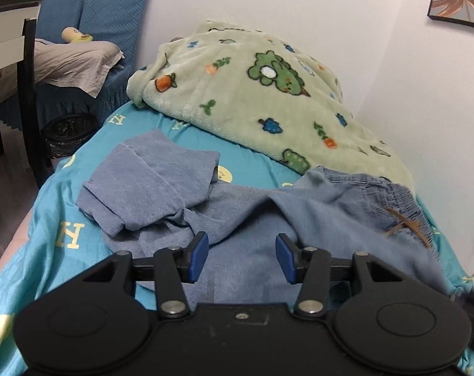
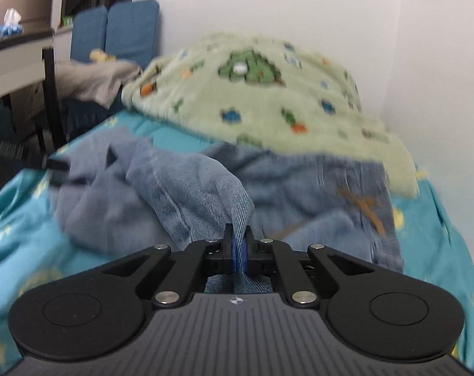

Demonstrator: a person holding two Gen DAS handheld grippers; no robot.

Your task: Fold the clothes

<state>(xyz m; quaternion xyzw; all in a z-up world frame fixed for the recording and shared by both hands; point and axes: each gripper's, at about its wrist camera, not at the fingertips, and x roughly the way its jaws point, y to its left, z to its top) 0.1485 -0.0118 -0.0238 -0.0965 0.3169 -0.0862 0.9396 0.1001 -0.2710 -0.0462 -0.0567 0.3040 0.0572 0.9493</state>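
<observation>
Denim trousers (image 2: 315,194) were found lying across the turquoise bedsheet (image 1: 49,206), just in front of a green fleece blanket (image 1: 252,94). The right gripper (image 2: 238,247) was angled downward, its jaws closed tight on a raised fold of the denim. The left gripper (image 1: 241,257) was held tilted above the cloth, jaws parted, nothing gripped between them.

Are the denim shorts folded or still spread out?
Not folded: the denim shorts lie rumpled on the bed, one edge pinched in the right tool.
</observation>
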